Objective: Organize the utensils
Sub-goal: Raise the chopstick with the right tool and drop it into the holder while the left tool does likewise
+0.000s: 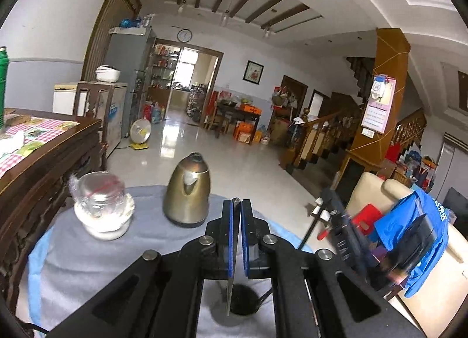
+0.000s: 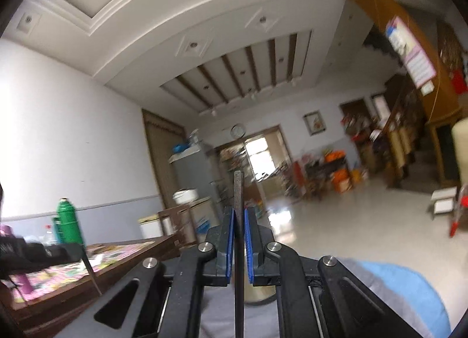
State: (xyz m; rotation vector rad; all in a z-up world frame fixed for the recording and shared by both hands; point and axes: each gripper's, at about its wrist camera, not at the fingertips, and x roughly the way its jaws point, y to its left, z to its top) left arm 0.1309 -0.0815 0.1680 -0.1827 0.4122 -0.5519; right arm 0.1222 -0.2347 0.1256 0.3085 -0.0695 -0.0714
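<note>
Clamping a thin metal blade [image 1: 231, 285], perhaps a knife, the left gripper [image 1: 236, 206] hangs above the grey tabletop [image 1: 87, 256] near a kettle [image 1: 187, 191]; the right gripper [image 2: 239, 215] pinches a dark rod [image 2: 238, 238].

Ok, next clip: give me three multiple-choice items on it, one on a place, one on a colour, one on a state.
1. In the left wrist view, where does the kettle stand relative to the jar?
A. right of it
B. left of it
C. on top of it

2. What colour is the tall bottle in the right wrist view?
A. red
B. green
C. white

3. How are the two grippers?
A. both open
B. only the left one shut
C. each shut on a handle

Answers:
1 A: the kettle stands to the right of the jar, apart from it.
2 B: the bottle's body is plainly green.
3 C: the left gripper pinches a flat metal handle, and the right gripper pinches a dark handle.
</note>
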